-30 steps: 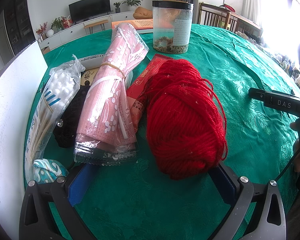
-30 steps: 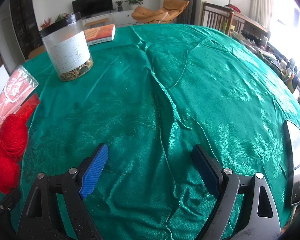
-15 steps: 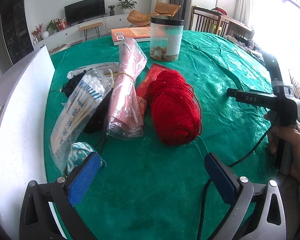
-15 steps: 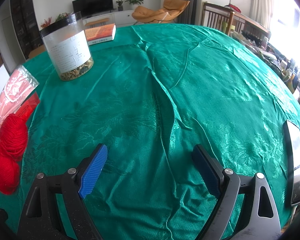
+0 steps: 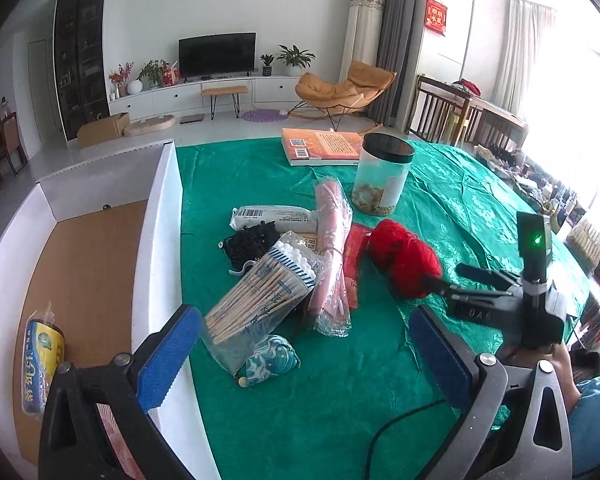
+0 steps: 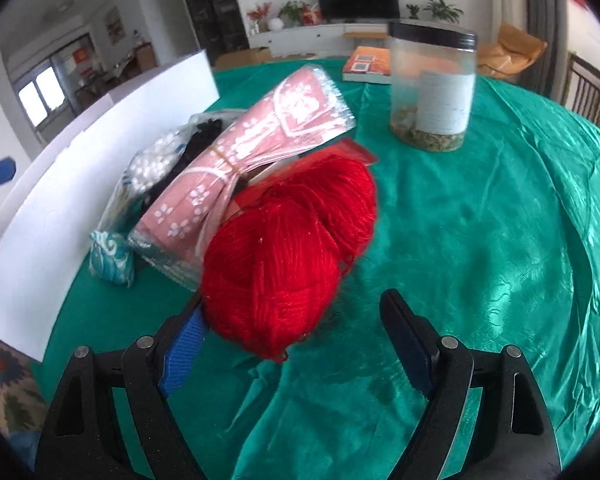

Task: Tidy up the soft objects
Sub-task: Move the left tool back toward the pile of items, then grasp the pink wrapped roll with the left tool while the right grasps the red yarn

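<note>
Right gripper (image 6: 292,344), jaws spread, straddles the near end of the red yarn ball (image 6: 292,248), whose long axis runs straight ahead; left gripper (image 5: 300,352), also spread, stands farther off.

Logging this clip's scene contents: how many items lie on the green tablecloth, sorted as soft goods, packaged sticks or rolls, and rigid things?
Soft goods: 4: red yarn ball, pink wrapped cloth roll, black knitted bundle, teal patterned pouch
Packaged: 3: cotton swab bag, white labelled packet, red flat packet
Rigid: 2: clear black-lidded jar, orange book
Total: 9
</note>
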The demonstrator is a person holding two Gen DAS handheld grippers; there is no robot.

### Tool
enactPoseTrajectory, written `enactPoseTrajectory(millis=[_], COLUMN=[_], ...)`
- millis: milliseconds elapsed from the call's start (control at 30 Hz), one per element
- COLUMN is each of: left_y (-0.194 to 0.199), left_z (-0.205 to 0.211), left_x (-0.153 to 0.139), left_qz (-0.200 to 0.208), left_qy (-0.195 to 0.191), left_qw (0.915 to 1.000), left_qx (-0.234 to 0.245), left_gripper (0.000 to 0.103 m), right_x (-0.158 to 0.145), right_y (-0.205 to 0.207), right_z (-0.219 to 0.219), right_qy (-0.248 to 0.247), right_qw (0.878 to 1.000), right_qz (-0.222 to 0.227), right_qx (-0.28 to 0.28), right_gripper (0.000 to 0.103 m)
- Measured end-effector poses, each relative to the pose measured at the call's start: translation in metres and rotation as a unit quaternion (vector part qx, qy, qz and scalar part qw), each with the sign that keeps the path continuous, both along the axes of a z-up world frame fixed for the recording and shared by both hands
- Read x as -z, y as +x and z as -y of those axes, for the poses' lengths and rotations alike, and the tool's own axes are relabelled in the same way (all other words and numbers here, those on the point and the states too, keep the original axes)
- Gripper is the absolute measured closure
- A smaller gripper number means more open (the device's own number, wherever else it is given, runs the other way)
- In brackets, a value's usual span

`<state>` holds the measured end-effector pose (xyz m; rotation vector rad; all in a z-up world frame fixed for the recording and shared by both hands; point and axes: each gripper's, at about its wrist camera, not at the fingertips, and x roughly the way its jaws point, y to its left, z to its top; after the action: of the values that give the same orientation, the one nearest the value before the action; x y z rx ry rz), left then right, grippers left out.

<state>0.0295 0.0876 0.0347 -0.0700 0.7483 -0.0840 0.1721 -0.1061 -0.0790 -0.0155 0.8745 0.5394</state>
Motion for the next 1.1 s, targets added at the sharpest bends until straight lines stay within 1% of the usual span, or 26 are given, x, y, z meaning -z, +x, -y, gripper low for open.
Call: enactPoseTrajectory(millis=[33,67,100,167,200,233,267,367,467,567,667,767,833,967,1033,1100], left_y=[0.0,0.0,0.002,0.004,0.005,0.006,0.005,0.004,0.003,0.005,0.007,0.01,0.015,0.039,0.059,0.083], left_z=[0.0,0.001,0.001,0.006,0.009,0.011,0.014,0.02,0.02,0.02,0.025,0.032,0.036,0.047,0.052,0.058], left_x=[0.001,0.004,0.006,0.012,0.014,0.015,0.016,0.018,0.021,0.025,0.03,0.033,0.034,0.024,0.019,0.017], left_qz=[0.001,-0.001,-0.004,-0.013,-0.016,-0.018,-0.019,-0.026,-0.035,-0.045,-0.052,-0.058,-0.061,-0.06,-0.063,-0.071], left_qy=[0.0,-0.003,-0.007,-0.017,-0.023,-0.026,-0.024,-0.011,-0.008,-0.016,-0.009,-0.004,0.002,0.02,0.026,0.031], left_qw=[1.0,1.0,1.0,0.9998,0.9996,0.9995,0.9995,0.9995,0.9992,0.9987,0.9984,0.9979,0.9976,0.9972,0.997,0.9962], left_qx=[0.0,0.001,0.002,0.002,0.005,0.007,0.008,0.015,0.015,0.015,0.02,0.027,0.033,0.039,0.038,0.039], left_gripper=[0.0,0.0,0.0,0.0,0.0,0.0,0.0,0.0,0.0,0.0,0.0,0.0,0.0,0.0,0.001,0.004], right_x=[-0.007,-0.017,-0.025,-0.035,-0.035,-0.033,-0.03,-0.025,-0.019,-0.007,0.001,0.01,0.01,0.011,0.012,0.012], right_y=[0.004,0.005,0.004,-0.007,-0.012,-0.017,-0.018,-0.016,-0.009,-0.003,0.002,0.005,0.004,0.005,0.005,0.005], right_z=[0.024,0.051,0.076,0.114,0.124,0.129,0.131,0.125,0.107,0.1,0.097,0.098,0.098,0.096,0.094,0.093], right_qy=[0.004,0.008,0.019,0.047,0.048,0.048,0.051,0.067,0.039,0.021,0.011,0.011,0.01,-0.001,-0.008,-0.015], right_qw=[0.998,0.99,0.98,0.963,0.957,0.956,0.957,0.964,0.973,0.978,0.979,0.979,0.978,0.979,0.979,0.979], right_qz=[0.018,0.044,0.065,0.089,0.094,0.093,0.082,0.055,0.037,0.016,-0.005,-0.026,-0.026,-0.023,-0.021,-0.019], right_qx=[0.067,0.132,0.186,0.251,0.268,0.274,0.273,0.253,0.225,0.207,0.202,0.204,0.205,0.204,0.203,0.202], right_gripper=[0.018,0.017,0.016,0.014,0.014,0.014,0.014,0.014,0.014,0.014,0.014,0.015,0.015,0.014,0.014,0.014])
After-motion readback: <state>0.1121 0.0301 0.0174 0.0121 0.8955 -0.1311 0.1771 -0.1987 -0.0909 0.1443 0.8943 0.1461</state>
